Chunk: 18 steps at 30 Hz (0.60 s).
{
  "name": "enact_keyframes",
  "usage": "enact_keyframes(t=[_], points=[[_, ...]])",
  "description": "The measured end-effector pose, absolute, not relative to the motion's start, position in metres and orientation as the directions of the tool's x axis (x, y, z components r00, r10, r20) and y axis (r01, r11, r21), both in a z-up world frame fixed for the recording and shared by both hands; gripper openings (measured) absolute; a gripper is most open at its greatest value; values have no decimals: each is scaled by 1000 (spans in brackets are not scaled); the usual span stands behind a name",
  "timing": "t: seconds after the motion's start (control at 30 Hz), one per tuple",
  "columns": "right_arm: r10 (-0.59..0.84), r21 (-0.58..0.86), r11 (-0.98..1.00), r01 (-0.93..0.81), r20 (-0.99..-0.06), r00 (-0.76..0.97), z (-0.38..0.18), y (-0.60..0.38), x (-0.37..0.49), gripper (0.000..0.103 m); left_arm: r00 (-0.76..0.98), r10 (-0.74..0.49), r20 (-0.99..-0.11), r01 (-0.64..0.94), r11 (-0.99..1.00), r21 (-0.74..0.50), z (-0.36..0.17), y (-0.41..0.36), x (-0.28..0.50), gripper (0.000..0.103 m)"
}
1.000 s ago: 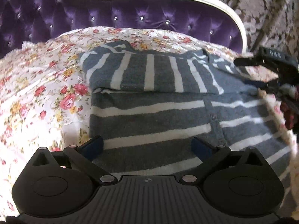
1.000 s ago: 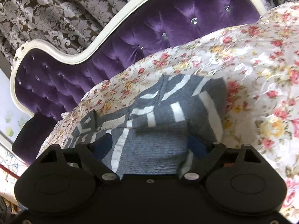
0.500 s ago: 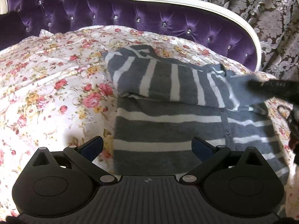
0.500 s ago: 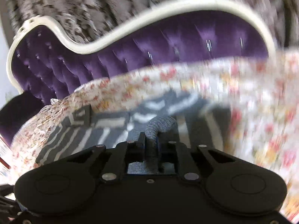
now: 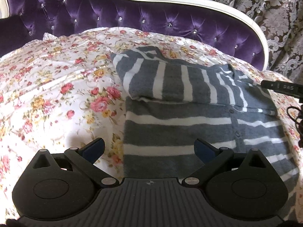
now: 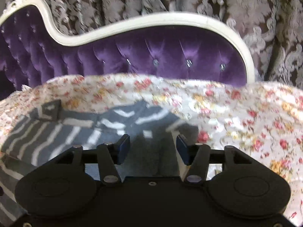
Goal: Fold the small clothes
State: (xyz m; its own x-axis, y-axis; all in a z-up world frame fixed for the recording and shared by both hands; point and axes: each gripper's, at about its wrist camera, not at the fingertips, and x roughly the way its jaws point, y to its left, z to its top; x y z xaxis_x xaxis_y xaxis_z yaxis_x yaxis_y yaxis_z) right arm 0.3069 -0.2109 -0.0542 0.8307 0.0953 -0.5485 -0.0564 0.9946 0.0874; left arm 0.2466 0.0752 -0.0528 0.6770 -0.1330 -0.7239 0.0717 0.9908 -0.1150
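Note:
A grey cardigan with white stripes (image 5: pixel 176 124) lies on the flowered bedspread (image 5: pixel 56 87), its sleeve folded across the upper body. My left gripper (image 5: pixel 149 148) is open and empty above the cardigan's near left edge. The cardigan also shows in the blurred right wrist view (image 6: pixel 79 130). My right gripper (image 6: pixel 153 147) is partly open and empty over the cardigan's right part. Its tip shows as a black bar (image 5: pixel 280 88) at the right edge of the left wrist view.
A purple tufted headboard (image 5: pixel 132 17) with a white frame (image 6: pixel 151 20) stands behind the bed. Patterned curtains (image 5: pixel 274 9) hang beyond it. A black cable (image 5: pixel 295 117) hangs at the right edge.
My right gripper shut on a fold of the cardigan, then opened and let it go. My left gripper drew back and leftwards, staying open.

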Motion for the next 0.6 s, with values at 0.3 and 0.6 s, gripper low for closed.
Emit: enact_keyframes(t=[0.3, 0.6], points=[[145, 97, 989, -109, -576, 804, -58, -201, 309, 72, 715, 11, -699, -31, 999, -16, -51, 91, 284, 102], [80, 96, 995, -24, -649, 757, -67, -215, 313, 73, 677, 65, -733, -150, 987, -51, -63, 125, 287, 102]])
